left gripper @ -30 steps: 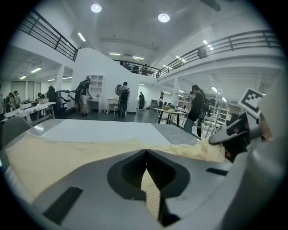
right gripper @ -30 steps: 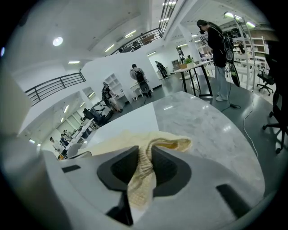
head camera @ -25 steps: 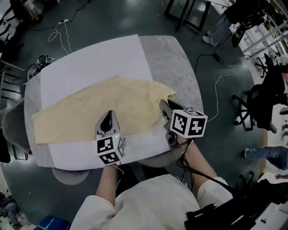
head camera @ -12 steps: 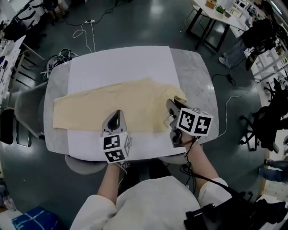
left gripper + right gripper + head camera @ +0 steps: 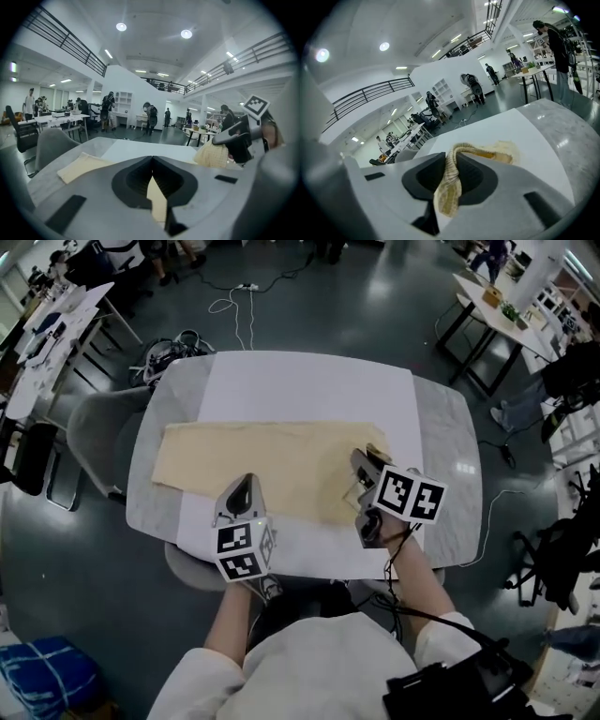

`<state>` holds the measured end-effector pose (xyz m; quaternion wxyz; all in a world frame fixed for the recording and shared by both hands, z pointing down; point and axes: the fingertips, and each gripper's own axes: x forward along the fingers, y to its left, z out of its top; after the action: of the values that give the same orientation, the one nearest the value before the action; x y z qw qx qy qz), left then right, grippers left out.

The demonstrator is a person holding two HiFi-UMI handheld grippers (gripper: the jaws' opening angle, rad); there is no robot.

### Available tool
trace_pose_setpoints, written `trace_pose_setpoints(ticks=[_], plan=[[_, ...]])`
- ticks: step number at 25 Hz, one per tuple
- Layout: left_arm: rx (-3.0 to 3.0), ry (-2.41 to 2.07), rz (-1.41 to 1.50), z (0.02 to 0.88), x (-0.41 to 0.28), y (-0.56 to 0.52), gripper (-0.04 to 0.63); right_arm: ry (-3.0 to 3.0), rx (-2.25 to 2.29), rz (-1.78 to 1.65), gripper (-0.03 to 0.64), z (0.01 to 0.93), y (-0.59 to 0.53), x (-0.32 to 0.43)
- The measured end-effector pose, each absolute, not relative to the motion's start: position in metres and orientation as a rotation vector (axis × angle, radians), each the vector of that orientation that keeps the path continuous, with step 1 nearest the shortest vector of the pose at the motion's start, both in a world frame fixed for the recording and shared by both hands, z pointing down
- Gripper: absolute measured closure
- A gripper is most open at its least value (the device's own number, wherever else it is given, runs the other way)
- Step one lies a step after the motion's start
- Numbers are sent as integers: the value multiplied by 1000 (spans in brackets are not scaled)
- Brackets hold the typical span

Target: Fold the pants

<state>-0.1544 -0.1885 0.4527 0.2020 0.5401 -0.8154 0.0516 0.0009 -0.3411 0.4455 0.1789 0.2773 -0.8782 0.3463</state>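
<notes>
Head view has the pants (image 5: 272,460) stretched left to right across the middle of the table (image 5: 450,456), a long tan strip lying on the white sheet (image 5: 300,385) that covers the tabletop. Left gripper (image 5: 246,482) is on the near edge of the cloth, about halfway along, its marker cube (image 5: 240,551) facing up at the camera. Right gripper (image 5: 359,458) is at the right end of the pants, where the fabric is bunched and raised off the sheet.

Over to the left gripper view: jaws together, a thin sliver of tan cloth nipped between them, and the rest of the pants running flat away to the left. On the right of that view, the other gripper shows with a tan clump hanging at its tip.

Right gripper view now: jaws narrow, they have just been closing, and a twisted rope of woven fabric is squeezed between them, looping up and over to a crumpled fold lying just beyond on the sheet. Both grippers have cloth, then.

A grey chair (image 5: 94,427) stands at the table's left side, and a white cable (image 5: 234,306) trails on the dark floor beyond the far edge
</notes>
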Motion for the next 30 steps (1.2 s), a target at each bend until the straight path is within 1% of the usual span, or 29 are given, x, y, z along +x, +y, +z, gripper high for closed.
trace_pose_setpoints(ticks=[9, 18, 30], plan=[[1307, -2404, 89, 434, -239, -121, 589, -2520, 601, 930, 552, 424, -304, -95], [1184, -2454, 72, 431, -305, -53, 589, -2556, 449, 855, 552, 404, -255, -184], [1077, -2510, 70, 441, -382, 20, 589, -2531, 311, 796, 552, 423, -179, -292]])
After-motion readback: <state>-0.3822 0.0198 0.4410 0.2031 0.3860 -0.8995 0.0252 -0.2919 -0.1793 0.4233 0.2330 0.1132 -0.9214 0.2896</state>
